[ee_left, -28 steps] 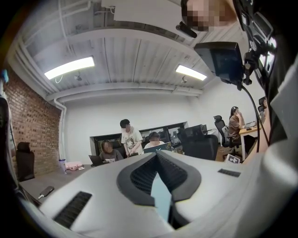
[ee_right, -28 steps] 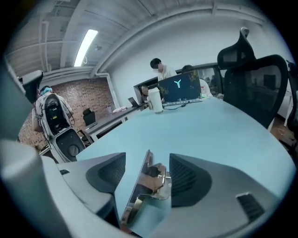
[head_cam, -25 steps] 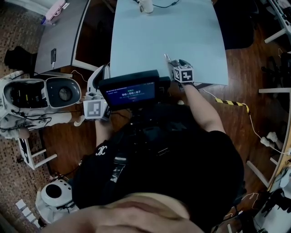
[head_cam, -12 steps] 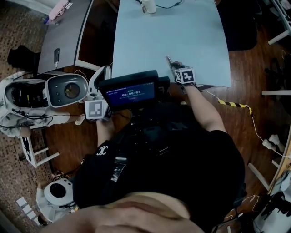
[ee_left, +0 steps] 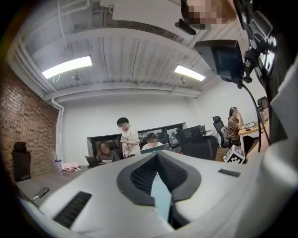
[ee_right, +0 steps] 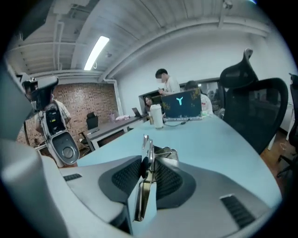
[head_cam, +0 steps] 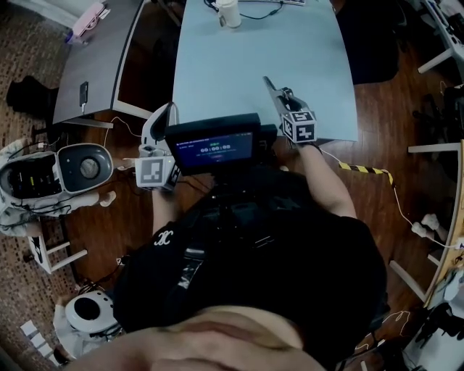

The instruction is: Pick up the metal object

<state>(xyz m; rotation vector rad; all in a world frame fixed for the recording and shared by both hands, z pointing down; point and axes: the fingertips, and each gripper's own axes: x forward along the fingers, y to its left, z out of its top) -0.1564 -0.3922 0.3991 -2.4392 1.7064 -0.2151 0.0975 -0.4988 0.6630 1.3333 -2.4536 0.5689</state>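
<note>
Now: right gripper jaws have just been closing, pads clamped on the metal object, taken by its flat sides, likely so it cannot twist. Seems clear of the desk. Long axis follows the jaws; tip points away from the person. Left gripper idle off the desk, jaws together, empty.

Over the near part of the light blue table, the right gripper has just been closing its jaws, and a thin metal object juts out from between them. The left gripper sits off the table's near left corner, beside a small dark screen. A white cup stands at the far end.
</note>
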